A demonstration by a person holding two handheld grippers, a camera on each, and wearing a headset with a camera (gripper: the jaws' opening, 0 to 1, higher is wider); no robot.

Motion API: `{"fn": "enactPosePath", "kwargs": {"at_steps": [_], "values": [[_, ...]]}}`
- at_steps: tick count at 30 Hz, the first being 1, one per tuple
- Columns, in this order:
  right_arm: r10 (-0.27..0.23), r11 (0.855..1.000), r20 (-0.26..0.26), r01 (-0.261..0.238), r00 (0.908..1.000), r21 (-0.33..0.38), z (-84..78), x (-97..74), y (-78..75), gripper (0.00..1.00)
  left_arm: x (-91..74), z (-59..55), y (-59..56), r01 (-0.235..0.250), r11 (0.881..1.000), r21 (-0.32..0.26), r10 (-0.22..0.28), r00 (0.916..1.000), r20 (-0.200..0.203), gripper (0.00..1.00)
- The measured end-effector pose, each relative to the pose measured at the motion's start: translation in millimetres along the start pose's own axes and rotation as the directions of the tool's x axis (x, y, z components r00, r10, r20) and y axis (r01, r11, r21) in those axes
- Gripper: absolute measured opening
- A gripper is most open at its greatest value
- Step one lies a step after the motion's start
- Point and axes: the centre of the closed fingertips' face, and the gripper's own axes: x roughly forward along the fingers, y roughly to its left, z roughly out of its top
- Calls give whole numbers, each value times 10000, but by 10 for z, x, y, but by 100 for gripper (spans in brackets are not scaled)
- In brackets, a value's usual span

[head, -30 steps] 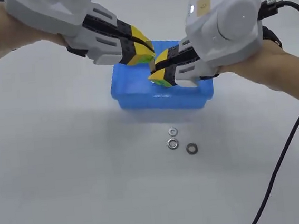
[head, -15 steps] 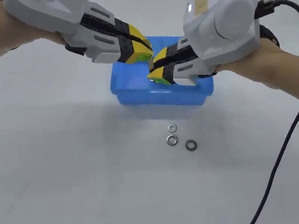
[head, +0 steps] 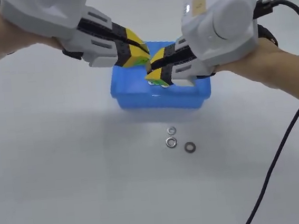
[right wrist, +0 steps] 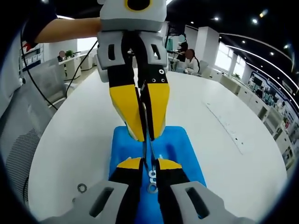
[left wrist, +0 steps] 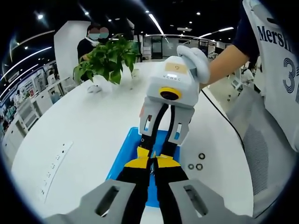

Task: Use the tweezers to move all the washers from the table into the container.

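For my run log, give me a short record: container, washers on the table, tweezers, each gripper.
Container: blue, on the white table, under both grippers.
Washers on table: three, in front of the container.
Tweezers: run from the left gripper's jaws toward the right gripper's.
Left gripper: shut on the tweezers.
Right gripper: jaws close together; grip unclear.

The white shirt [left wrist: 276,79] reads "Mers" (cut off) and "3".

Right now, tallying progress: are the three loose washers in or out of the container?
Out: the washers lie on the bare table, apart from the blue container.
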Motion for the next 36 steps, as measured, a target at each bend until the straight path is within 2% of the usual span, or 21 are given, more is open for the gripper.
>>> {"fn": "enactPosePath", "kwargs": {"at_steps": [5, 10, 17, 19, 24, 27, 33, 36], "values": [[-55, 9999, 216, 58, 9998, -120, 91, -63, -3, 12, -84, 74, -56, -93, 9996, 252, 90, 9999, 106, 7], [-13, 9985, 446, 37, 9990, -546, 215, -217, 136, 11, -172, 184, -141, -204, 9989, 428, 199, 9997, 131, 7], [-45, 9952, 631, 106, 9980, -975, 311, -446, 336, 11, -237, 386, -414, -319, 9964, 782, 295, 9991, 320, 7], [-55, 9944, 621, 121, 9981, -1053, 310, -513, 403, 11, -233, 425, -505, -344, 9932, 1116, 307, 9989, 346, 7], [-3, 9913, 546, 75, 9985, -1314, 267, -655, 630, 10, -193, 500, -772, -307, 9843, 1739, 277, 9994, 198, 7], [14, 9900, 549, 64, 9985, -1408, 241, -728, 761, 10, -157, 550, -955, -258, 9828, 1829, 213, 9994, 263, 7], [287, 9912, 559, -212, 9980, -1307, 157, -800, 1054, 10, -108, 550, -1222, -12, 9783, 2072, -25, 9998, 175, 7], [363, 9911, 546, -289, 9978, -1301, 124, -809, 1139, 10, -105, 517, -1321, 24, 9815, 1916, -44, 9999, 98, 6]]}}
